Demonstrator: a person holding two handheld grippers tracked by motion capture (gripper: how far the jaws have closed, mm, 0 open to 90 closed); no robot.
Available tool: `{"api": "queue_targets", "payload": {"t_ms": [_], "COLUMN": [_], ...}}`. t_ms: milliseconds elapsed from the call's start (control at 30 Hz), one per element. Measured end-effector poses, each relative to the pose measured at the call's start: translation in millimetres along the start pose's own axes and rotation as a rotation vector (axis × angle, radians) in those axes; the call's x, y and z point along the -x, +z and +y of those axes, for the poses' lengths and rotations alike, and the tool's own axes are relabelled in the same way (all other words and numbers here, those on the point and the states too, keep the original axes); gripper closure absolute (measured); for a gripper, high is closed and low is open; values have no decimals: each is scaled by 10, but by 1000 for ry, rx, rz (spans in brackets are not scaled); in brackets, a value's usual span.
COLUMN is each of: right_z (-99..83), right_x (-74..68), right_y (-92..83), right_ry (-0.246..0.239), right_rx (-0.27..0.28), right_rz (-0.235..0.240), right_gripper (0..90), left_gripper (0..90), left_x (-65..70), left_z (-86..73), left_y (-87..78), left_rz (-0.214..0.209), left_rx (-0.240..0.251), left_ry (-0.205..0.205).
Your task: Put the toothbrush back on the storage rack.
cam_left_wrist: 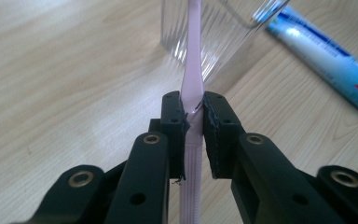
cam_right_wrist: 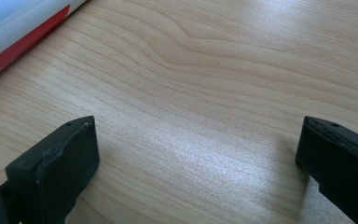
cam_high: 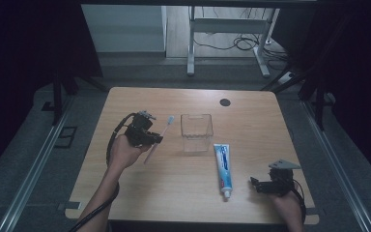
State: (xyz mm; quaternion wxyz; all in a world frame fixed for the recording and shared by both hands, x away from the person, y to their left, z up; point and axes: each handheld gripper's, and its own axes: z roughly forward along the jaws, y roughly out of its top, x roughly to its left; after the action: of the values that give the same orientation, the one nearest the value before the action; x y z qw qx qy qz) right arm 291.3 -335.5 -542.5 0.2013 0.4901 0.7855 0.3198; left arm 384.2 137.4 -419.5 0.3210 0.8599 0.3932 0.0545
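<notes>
Left tool [cam_left_wrist: 194, 116] is what I watch first: its two black jaws are clamped on the pale pink handle of a toothbrush [cam_left_wrist: 192, 93], pads pressing it from both sides. From the high view I see that tool [cam_high: 155, 138] over the left half of the wooden bench [cam_high: 140, 198], with the toothbrush [cam_high: 160, 137] slanting up and away so that its bristled head sits near the clear plastic cup [cam_high: 196, 132]. In the left gripper view the handle runs straight ahead toward the ribbed wall of that cup [cam_left_wrist: 214, 32]. Just beyond and to the right of the cup lies a blue and white toothpaste tube [cam_high: 223, 169], flat on the bench with its cap toward me. My right tool [cam_high: 254, 183] rests low near the bench's right front corner, close beside the tube's cap end, and its jaws [cam_right_wrist: 196, 154] stand wide apart with bare wood between them.
</notes>
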Motion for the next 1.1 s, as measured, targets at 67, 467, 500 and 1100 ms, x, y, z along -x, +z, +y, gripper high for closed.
{"api": "queue_targets", "payload": {"t_ms": [67,467,500,1100], "right_z": [0,0,0,0], "right_x": [0,0,0,0], "right_y": [0,0,0,0], "right_ry": [0,0,0,0], "right_rx": [0,0,0,0], "right_rz": [0,0,0,0], "right_gripper": [0,0,0,0], "left_gripper": [791,791,791,791], "left_x": [11,102,113,218], "left_z": [23,214,233,597], "left_y": [-36,-164,-163,-120], "left_rz": [-7,-22,-23,-22], "left_rx": [31,182,191,343], "left_ry": [1,4,4,-8]}}
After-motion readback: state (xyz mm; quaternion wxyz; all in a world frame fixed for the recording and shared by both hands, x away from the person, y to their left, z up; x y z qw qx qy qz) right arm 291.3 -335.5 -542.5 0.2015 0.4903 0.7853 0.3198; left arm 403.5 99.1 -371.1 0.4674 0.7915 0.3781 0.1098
